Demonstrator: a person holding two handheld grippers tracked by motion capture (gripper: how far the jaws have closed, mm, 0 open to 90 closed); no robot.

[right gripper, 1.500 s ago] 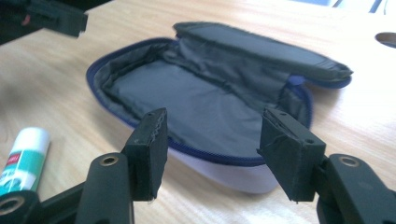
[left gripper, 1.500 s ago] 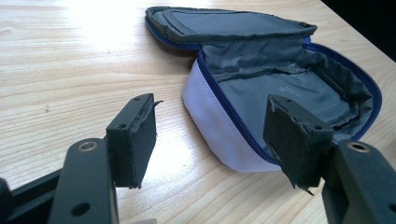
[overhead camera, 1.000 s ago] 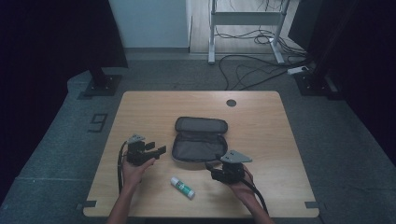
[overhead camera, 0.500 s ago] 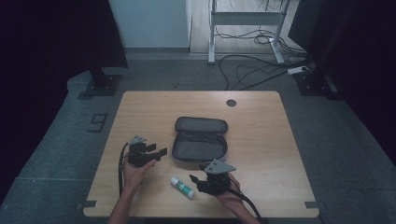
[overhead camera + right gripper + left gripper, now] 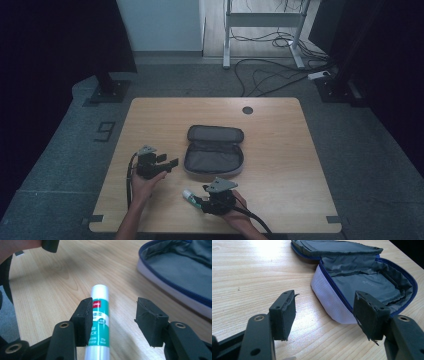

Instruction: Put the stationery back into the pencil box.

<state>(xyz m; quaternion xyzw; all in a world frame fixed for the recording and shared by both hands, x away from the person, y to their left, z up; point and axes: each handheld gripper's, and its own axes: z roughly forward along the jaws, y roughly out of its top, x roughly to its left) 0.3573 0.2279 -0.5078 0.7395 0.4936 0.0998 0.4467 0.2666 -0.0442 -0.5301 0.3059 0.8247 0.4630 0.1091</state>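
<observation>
Wooden table [image 5: 280,150]: open pencil case [image 5: 214,152] ahead of idle, wide-open left gripper [image 5: 325,311]. Right gripper [image 5: 113,321], jaws half-open and closing, straddles glue stick [image 5: 99,315], ungripped. Step: grasping. Next: centre, close.

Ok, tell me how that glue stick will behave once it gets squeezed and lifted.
The glue stick is a smooth round tube lying flat on the table, so it will probably roll if nudged sideways. Its glossy plastic may slip between the pads of the right hand-held gripper, whose jaws have just been closing around it. It looks stiff and likely light.
</observation>
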